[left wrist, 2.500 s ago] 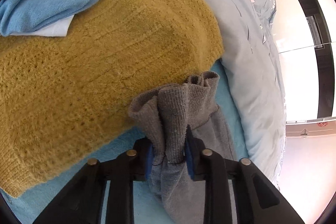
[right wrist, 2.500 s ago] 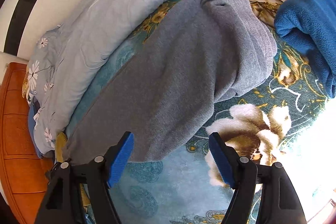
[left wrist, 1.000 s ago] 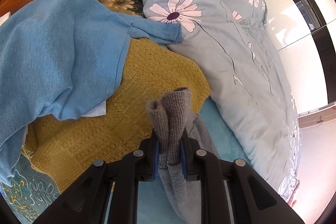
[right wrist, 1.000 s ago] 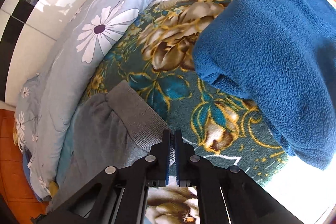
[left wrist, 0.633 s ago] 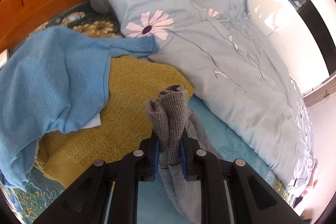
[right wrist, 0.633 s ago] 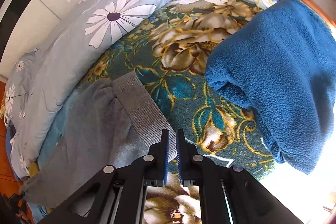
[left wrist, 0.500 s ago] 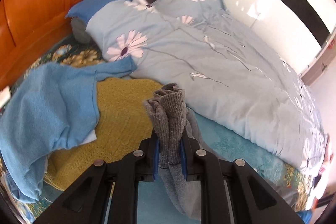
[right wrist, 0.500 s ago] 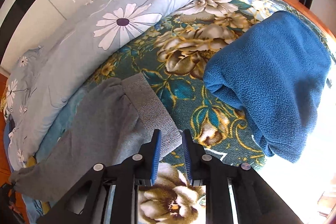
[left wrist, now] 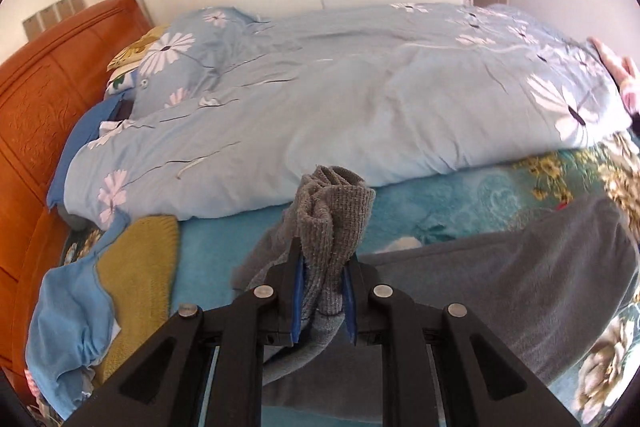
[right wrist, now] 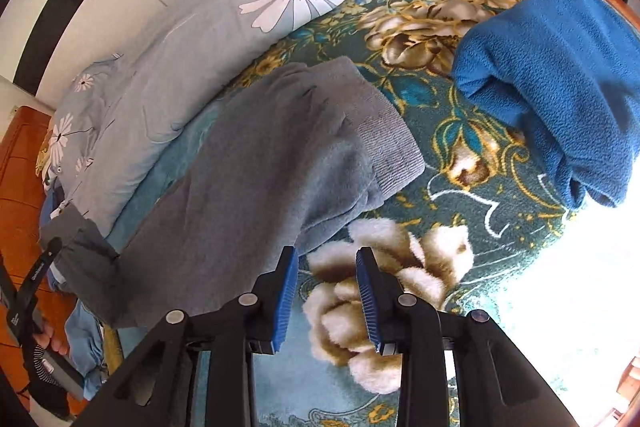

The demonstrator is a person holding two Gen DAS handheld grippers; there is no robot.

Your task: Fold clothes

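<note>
**On the bed: grey fold half made**

Over the floral blanket (right wrist: 500,195) the grey sweatpants (right wrist: 256,163) lie spread, waistband end toward the blue fleece (right wrist: 560,83). Left gripper (left wrist: 322,293) is clamped tight on the bunched cuff end, lifted off the bed w/ fabric trailing below. Right gripper (right wrist: 326,291) has nothing between its pads; jaws opening, just off the garment's edge. Likely step: bringing cuffs over to the waistband. Next: lay the cuff end down aligned, then let go & smooth.

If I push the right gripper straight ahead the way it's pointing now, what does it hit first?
Probably the floral blanket covering the bed: the right gripper, its jaws opening with nothing between them, aims at the pale flower print just right of the grey sweatpants. Their hem edge lies close by; depth is unclear.
</note>
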